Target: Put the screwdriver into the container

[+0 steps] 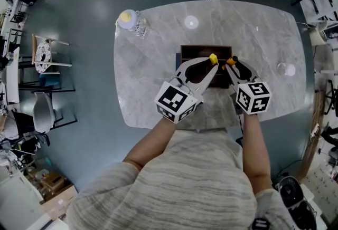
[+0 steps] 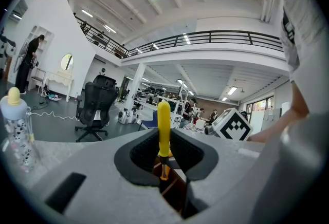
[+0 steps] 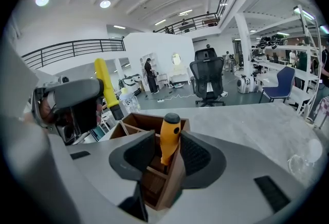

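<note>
Both forearms reach forward from the body, the left forearm (image 1: 147,145) angled inward and the right forearm (image 1: 256,150) nearly straight. The left tool (image 1: 213,64) and right tool (image 1: 231,64) sit close together, tips almost side by side. The left tool's jaws clamp a yellow screwdriver (image 2: 163,124) held upright; the right tool's jaws close on an orange screwdriver (image 3: 169,136).

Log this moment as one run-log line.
left gripper: grips yellow screwdriver | right gripper: grips orange screwdriver | both at wooden container
</note>
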A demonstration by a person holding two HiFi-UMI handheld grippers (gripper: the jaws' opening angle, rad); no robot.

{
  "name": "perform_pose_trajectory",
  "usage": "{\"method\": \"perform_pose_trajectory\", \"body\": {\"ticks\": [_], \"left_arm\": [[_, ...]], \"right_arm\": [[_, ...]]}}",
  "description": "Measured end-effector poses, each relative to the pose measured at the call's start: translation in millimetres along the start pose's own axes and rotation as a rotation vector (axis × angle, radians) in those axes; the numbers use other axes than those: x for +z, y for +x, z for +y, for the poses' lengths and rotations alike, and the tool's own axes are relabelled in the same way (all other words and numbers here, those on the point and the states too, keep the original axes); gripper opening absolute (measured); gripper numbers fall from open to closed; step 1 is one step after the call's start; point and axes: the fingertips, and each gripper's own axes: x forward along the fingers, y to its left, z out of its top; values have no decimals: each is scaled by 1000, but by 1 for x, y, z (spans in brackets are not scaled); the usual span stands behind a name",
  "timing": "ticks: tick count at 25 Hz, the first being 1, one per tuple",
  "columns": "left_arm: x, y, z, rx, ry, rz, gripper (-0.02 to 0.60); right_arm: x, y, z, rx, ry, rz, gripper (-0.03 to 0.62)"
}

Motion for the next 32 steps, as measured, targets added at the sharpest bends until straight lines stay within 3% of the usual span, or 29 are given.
{"method": "perform_pose_trajectory", "body": {"ticks": [14,25,32], "left_arm": [[-3,5,-15,-33,17,11,72],[-14,11,-24,-64,46,62,72],[-15,10,-31,-81,66,80,72]], "right_arm": [[32,-41,0,-28,-5,-112,121],[71,-70,44,77,-21,-217,121],[81,-74,74,163,-91,-215,121]]}}
